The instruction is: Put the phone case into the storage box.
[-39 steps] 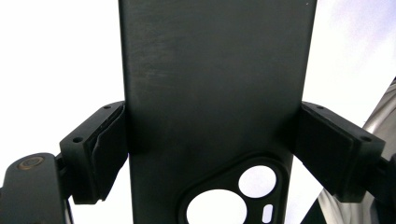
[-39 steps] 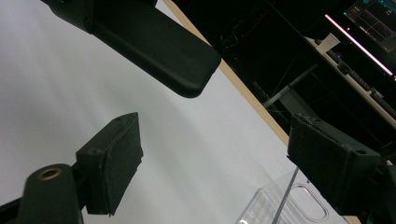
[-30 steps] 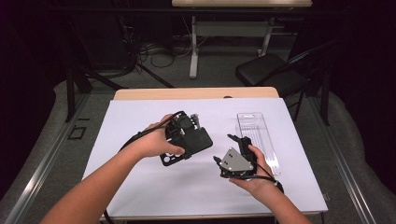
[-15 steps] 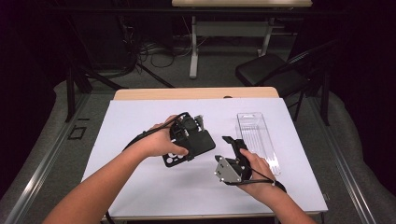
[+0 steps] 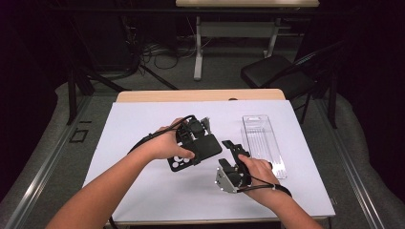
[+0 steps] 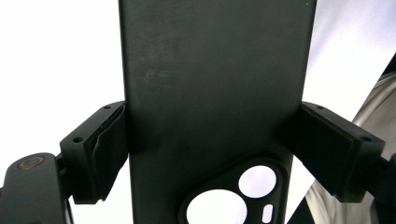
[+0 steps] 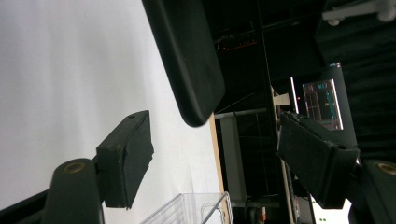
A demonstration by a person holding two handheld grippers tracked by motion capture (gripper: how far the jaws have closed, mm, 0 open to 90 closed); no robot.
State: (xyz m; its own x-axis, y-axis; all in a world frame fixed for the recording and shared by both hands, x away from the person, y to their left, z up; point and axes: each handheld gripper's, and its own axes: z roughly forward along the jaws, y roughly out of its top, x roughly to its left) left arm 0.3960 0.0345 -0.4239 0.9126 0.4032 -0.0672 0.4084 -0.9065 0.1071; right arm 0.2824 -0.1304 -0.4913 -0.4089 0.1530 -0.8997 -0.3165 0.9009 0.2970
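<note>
Two grippers are in my hands over the white sheet on the desk [image 5: 143,124]. My left gripper [image 5: 195,143] sits near the middle of the desk and has its jaws pressed against the two long edges of a black phone case [image 6: 215,93] — the pads [image 6: 100,154] clamp it from both sides, and the case runs straight up between them, its camera cutout at the bottom of the left gripper view. From the high view the case [image 5: 196,153] is held just above the sheet, slanting toward the desk's near edge on the left-hand side.

My right gripper [image 5: 235,157] hangs just beside it, nearer the desk's near right corner, with its jaws standing well apart and nothing between them; they have just been closing a little. In the right gripper view the rounded corner of the case [image 7: 187,60] shows ahead of the jaws, not touching either pad [image 7: 128,156].

A clear plastic box [image 5: 263,143] lies flat along the desk's right side, close to my right hand [image 5: 258,174] — its near end is beside my knuckles.
</note>
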